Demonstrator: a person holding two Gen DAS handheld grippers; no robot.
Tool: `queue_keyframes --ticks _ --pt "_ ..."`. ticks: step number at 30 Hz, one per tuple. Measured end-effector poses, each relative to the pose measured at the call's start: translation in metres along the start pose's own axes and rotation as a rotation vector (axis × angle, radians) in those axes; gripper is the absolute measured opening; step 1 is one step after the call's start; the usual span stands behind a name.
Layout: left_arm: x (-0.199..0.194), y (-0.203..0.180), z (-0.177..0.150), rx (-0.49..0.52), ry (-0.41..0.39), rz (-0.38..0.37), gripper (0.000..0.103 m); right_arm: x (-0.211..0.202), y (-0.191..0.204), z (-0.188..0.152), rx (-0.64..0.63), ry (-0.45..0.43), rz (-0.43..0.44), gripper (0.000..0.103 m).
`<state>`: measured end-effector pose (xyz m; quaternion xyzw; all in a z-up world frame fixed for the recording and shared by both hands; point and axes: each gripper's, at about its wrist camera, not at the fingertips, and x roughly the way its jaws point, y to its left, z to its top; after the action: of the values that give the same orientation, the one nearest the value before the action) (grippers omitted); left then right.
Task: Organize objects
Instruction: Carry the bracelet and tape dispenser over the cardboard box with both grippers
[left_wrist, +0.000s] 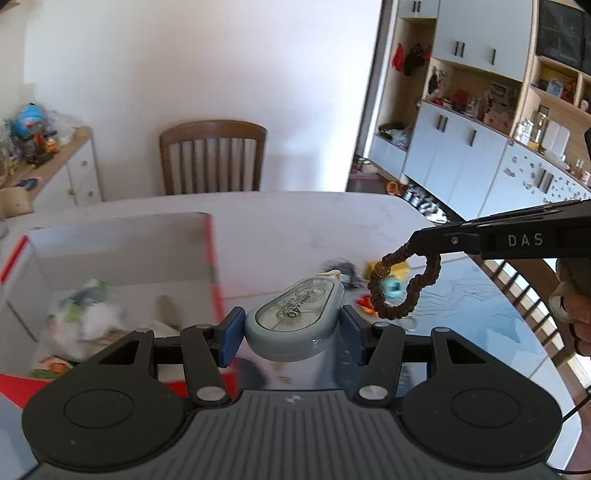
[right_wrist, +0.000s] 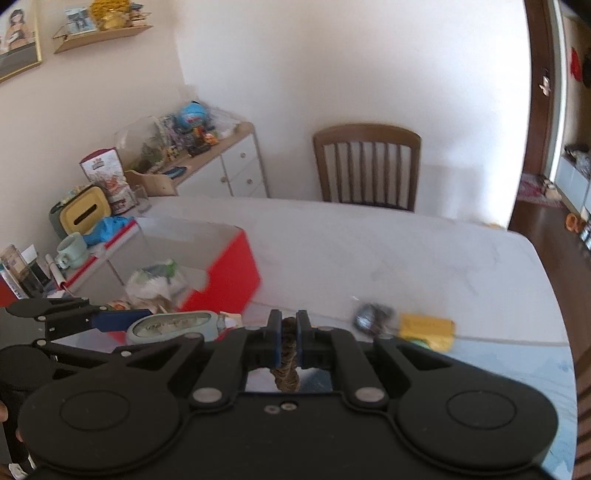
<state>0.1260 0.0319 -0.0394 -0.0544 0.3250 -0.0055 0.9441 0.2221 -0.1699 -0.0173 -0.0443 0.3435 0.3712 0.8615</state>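
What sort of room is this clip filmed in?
Most likely a home dining area: a pale dining table with a wooden chair at it, wall cabinets and shelves, and a toy-cluttered sideboard.

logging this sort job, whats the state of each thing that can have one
left gripper: closed on the correction tape
correction tape: held, lifted
right gripper: shut on the hair tie
hair tie: held, dangling in a loop
red box: open, already holds items
yellow packet: lying on the table
chair: pushed in at the table
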Motion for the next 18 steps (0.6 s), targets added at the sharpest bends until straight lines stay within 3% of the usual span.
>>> queue_keyframes --ticks 9,18 --pt "-0.019 0.066 0.008 -0.011 -0.018 0.081 0.055 0.033 0.063 0.031 -0.059 -0.022 0.048 0.006" --pt "-0.005 0.128 0.023 0.002 -0.005 0.136 0.055 0.075 0.112 0.049 -0.117 0.001 0.068 0.006"
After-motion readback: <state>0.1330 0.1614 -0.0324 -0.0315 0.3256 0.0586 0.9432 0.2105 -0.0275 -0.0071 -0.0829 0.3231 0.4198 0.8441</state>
